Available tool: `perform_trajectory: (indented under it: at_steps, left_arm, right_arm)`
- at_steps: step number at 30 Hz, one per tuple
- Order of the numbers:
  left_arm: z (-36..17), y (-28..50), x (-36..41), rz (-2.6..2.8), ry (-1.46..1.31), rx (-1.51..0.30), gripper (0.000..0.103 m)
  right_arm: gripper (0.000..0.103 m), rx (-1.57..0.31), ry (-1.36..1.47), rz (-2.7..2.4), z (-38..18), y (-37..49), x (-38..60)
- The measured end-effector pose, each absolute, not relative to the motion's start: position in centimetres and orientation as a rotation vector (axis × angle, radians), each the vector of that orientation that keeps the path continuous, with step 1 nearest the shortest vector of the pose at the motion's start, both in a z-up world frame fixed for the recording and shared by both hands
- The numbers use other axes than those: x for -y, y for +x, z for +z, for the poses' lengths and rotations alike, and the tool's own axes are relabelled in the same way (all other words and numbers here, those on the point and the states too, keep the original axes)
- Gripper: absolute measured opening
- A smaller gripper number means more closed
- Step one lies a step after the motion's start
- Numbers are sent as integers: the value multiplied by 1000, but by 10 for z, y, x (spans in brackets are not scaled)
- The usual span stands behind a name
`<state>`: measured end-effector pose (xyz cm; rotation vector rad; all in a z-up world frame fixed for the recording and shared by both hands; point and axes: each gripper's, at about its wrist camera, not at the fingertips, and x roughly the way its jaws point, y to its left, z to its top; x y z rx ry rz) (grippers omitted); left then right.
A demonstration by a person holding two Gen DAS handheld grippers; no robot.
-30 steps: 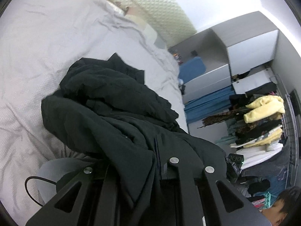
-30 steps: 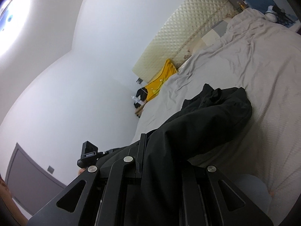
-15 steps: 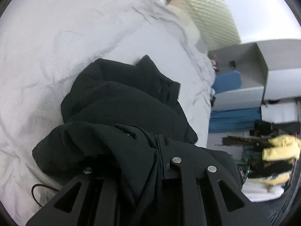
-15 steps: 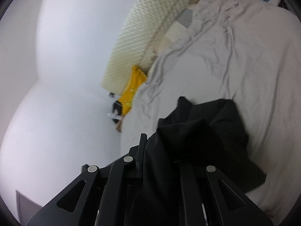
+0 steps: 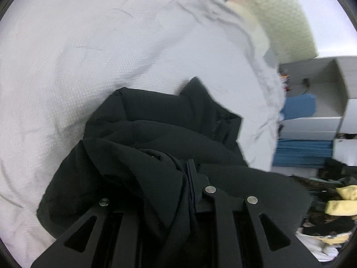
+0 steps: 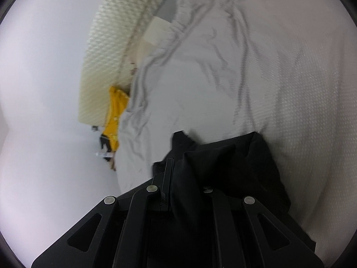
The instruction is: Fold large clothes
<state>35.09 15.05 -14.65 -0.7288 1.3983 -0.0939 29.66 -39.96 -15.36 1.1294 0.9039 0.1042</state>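
A large black jacket (image 5: 167,122) lies bunched on the white bed (image 5: 89,55), its near part draped over my left gripper (image 5: 179,167), which is shut on a fold of it. Only the right finger's edge shows; cloth hides the left one. In the right wrist view the same black jacket (image 6: 234,160) hangs from my right gripper (image 6: 185,167), shut on the cloth. Its left finger sticks out bare, and cloth covers the right one. Both grippers point down at the bed (image 6: 267,78).
A quilted cream headboard (image 5: 279,11) stands at the bed's far end. Grey shelving (image 5: 323,89) with blue items and a pile of clothes (image 5: 334,201) stand past the bed's right side. A yellow garment (image 6: 115,116) lies at the bed's far left corner by the wall.
Both grippers have swung down toward the bed while rolling, carrying the jacket with them. The jacket now lies more bunched and closer below them. Both grips are unchanged.
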Motion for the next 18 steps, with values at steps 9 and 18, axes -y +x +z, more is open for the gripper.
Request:
perform_trajectory:
  at_steps: [9,18]
  left_arm:
    - [-173,395,-131,-39,-660,-1449,17]
    - [-190,413,-125,-57,-658,-1475,17]
  right_arm:
    - [5,-984,1147,40,-199,331,407]
    - [11,-992,1254,110,-237,343,414]
